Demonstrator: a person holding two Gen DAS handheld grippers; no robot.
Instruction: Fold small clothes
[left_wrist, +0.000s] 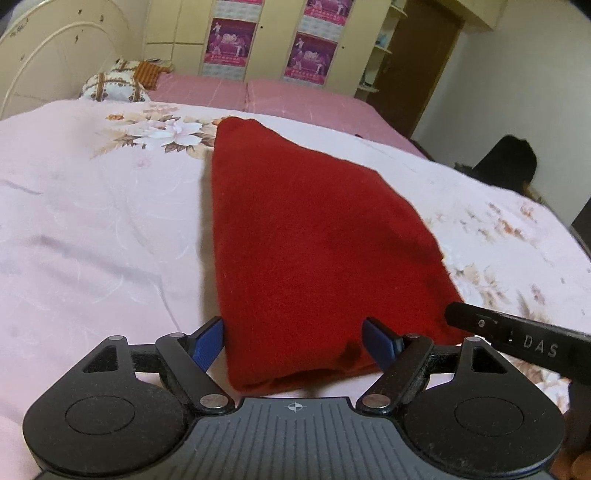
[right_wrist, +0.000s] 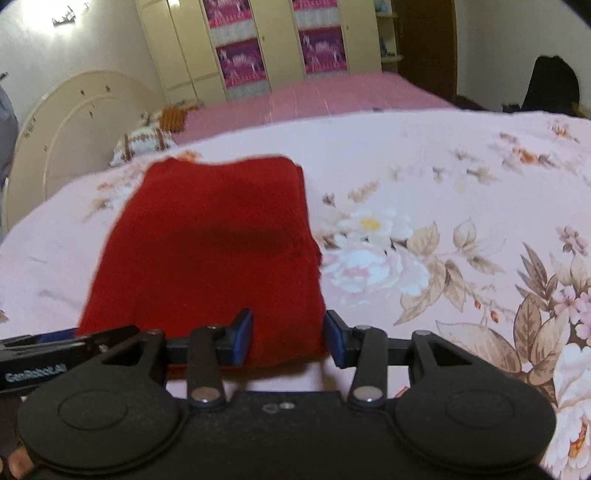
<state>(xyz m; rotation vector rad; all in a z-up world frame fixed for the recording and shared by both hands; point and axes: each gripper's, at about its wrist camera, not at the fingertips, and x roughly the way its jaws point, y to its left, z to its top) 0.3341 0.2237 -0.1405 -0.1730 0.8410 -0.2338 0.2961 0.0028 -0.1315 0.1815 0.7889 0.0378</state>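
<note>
A red cloth (left_wrist: 314, 240) is laid flat on the floral sheet (left_wrist: 92, 229), already doubled into a thick pad, its near edge just before both grippers. The left gripper (left_wrist: 295, 341) is held wide, its pads (left_wrist: 207, 343) straddling the near left corner; nothing is gripped. The right gripper (right_wrist: 288, 338) is opened more narrowly about the near right corner. Both seem placed to pinch that edge for another fold.

Both wrist cams low, close, facing fwd over bed; share red cloth (left_wrist: 310, 236) (right_wrist: 214, 251).
</note>
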